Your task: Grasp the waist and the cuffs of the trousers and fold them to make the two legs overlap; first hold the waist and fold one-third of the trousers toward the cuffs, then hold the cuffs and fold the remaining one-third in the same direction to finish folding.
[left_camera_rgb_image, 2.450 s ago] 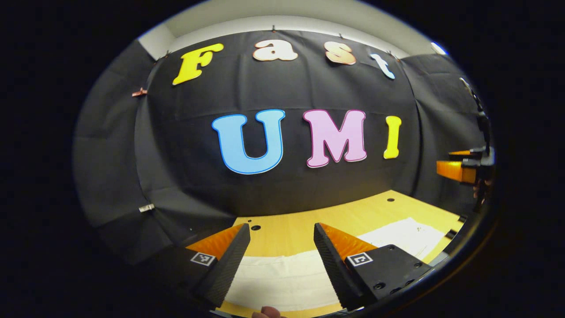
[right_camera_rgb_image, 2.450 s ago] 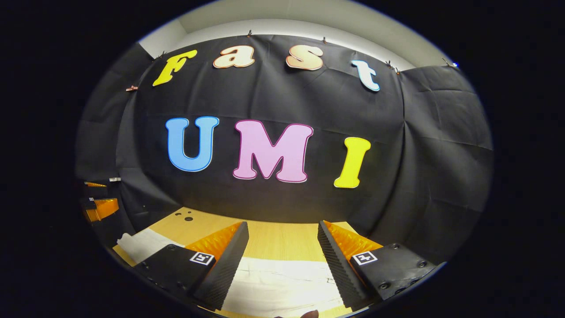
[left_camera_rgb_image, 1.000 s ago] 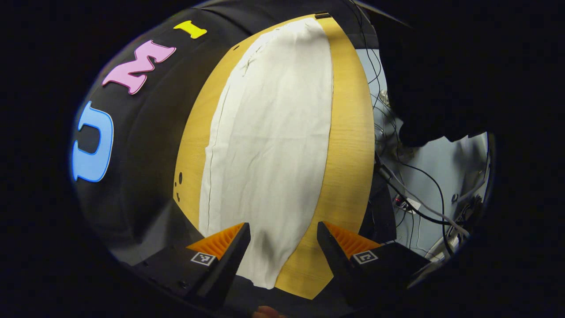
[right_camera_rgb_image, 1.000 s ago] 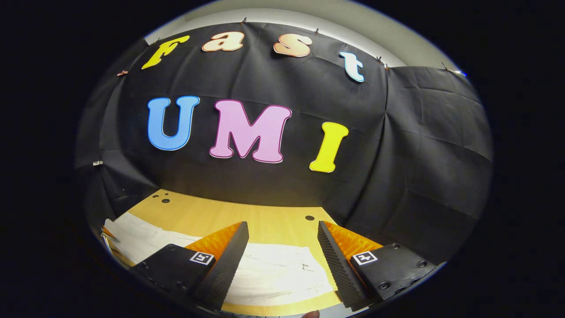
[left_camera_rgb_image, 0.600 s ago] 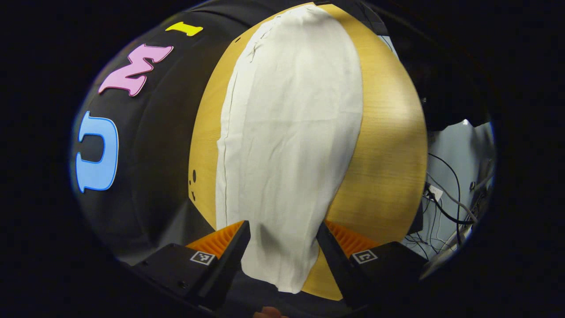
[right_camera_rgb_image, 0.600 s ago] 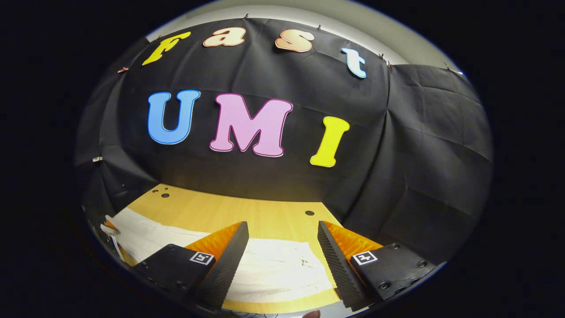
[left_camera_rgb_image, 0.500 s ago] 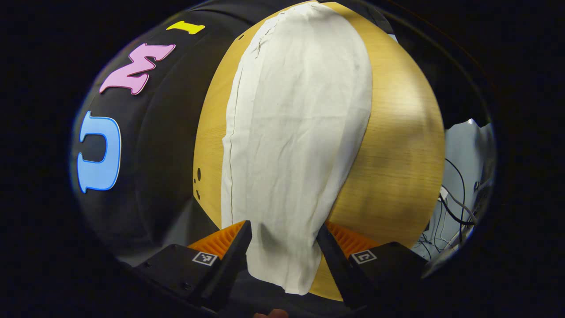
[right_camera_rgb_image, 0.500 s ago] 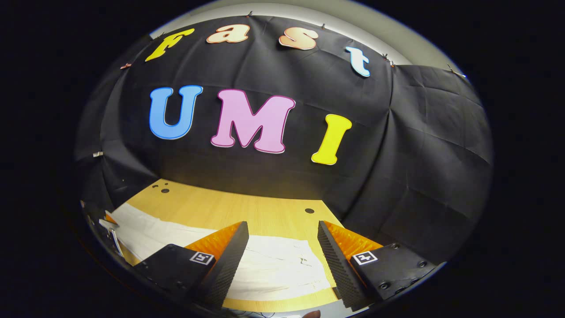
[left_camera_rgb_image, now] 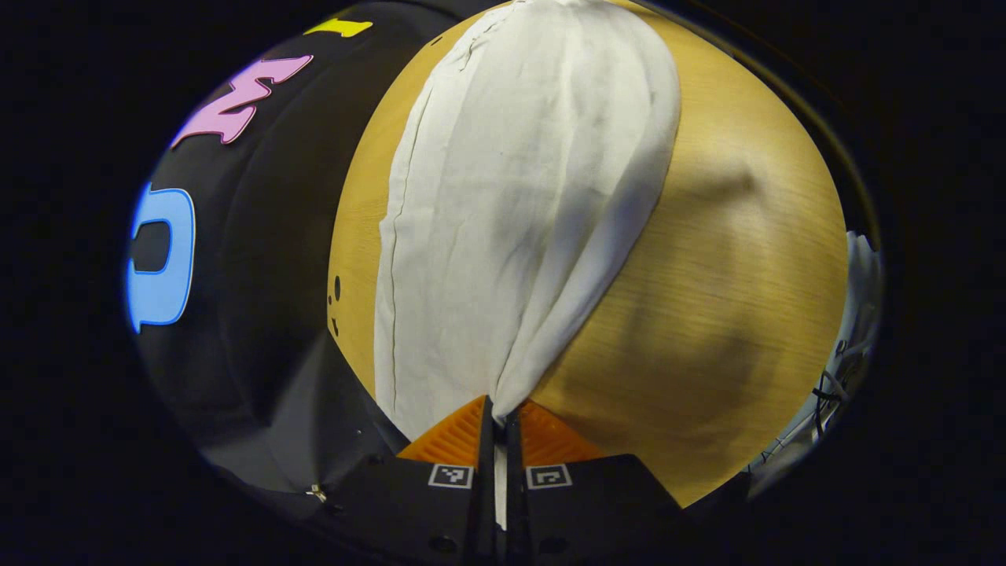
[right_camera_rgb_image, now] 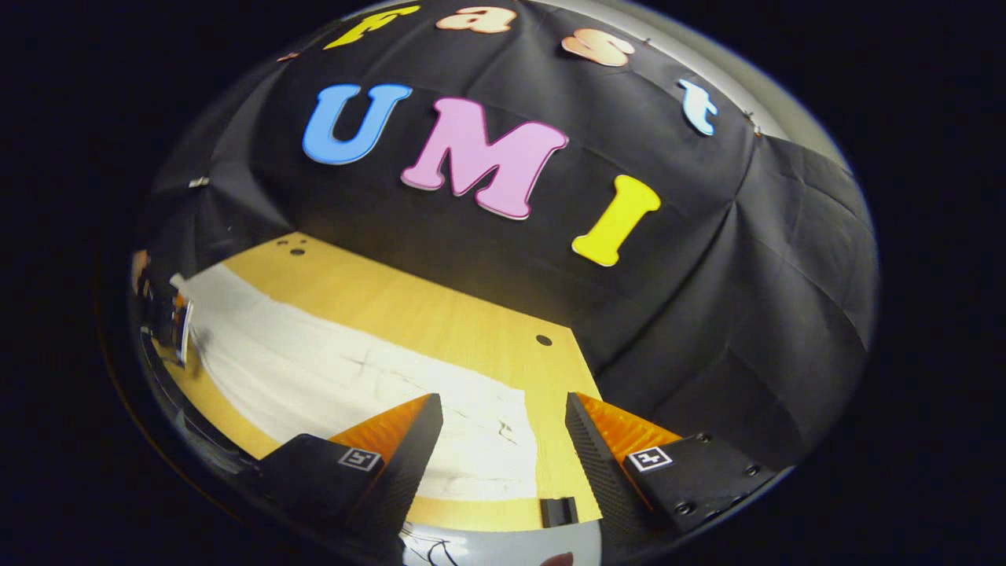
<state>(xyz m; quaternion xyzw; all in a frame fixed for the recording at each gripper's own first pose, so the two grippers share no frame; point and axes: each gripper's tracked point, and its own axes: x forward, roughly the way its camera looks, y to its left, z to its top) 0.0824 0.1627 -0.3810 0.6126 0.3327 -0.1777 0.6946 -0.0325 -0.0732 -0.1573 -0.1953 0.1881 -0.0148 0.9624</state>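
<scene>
- Your left gripper (left_camera_rgb_image: 498, 417) is closed: in the left gripper view its two fingers (left_camera_rgb_image: 456, 432) meet with only a thin slit between them, and a pinch of white cloth is caught in that slit.
- The cloth belongs to the trousers (left_camera_rgb_image: 511, 196), which run away from the fingers along the wooden table (left_camera_rgb_image: 707, 299) toward the far edge of the view.
- At the pinch point the fabric gathers into a narrow peak. Folds fan out from it across the wider part of the garment.
- A long seam runs down the edge of the trousers nearest the black cloth wall (left_camera_rgb_image: 259, 259). That edge lies flat on the table.
- Which end of the trousers you hold, waist or cuffs, cannot be told from the left gripper view.
- Your right gripper (right_camera_rgb_image: 503, 440) is wide open. In the right gripper view its fingers (right_camera_rgb_image: 409, 456) stand well apart and touch nothing.
- Below and between those fingers lies one end of the trousers (right_camera_rgb_image: 338, 377), flat on the table (right_camera_rgb_image: 440, 314). A few dark creases or marks show near that end.
- The garment stretches from there toward the left edge of the right gripper view, where the picture is too distorted to make out details.
- Small round holes (right_camera_rgb_image: 543, 340) show in the tabletop near the wall (right_camera_rgb_image: 747, 299).
- A small dark fitting (right_camera_rgb_image: 558, 511) sits at the near edge of the table, between the right gripper's fingers.
</scene>
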